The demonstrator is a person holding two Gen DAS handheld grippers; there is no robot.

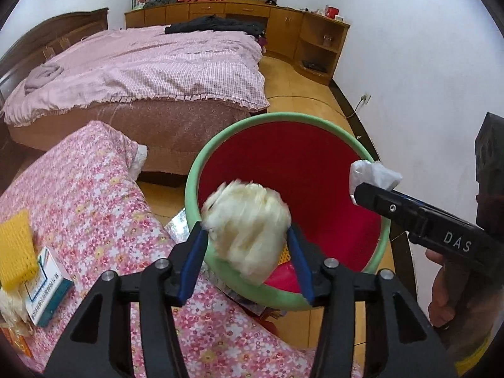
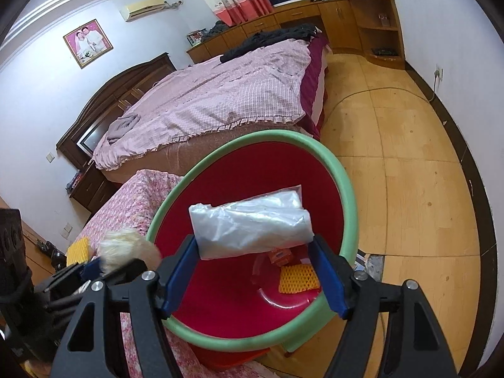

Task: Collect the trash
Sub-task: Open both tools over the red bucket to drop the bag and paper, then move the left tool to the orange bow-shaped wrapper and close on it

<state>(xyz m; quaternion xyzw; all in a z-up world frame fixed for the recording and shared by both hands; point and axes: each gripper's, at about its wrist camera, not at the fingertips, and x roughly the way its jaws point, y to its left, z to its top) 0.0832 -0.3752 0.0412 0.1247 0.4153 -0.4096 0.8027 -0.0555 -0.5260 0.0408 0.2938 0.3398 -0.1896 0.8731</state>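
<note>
A red trash bin with a green rim stands on the floor beside a floral-covered surface. My left gripper is shut on a cream crumpled wad, held over the bin's near rim; the wad is motion-blurred. My right gripper is shut on a clear plastic bag, held over the bin's opening; it also shows in the left wrist view. Inside the bin lie a yellow foam net and an orange wrapper.
On the floral surface at the left lie a yellow foam net, a blue-and-white box and another cream wad. A bed with a pink quilt stands behind. Wooden cabinets line the far wall.
</note>
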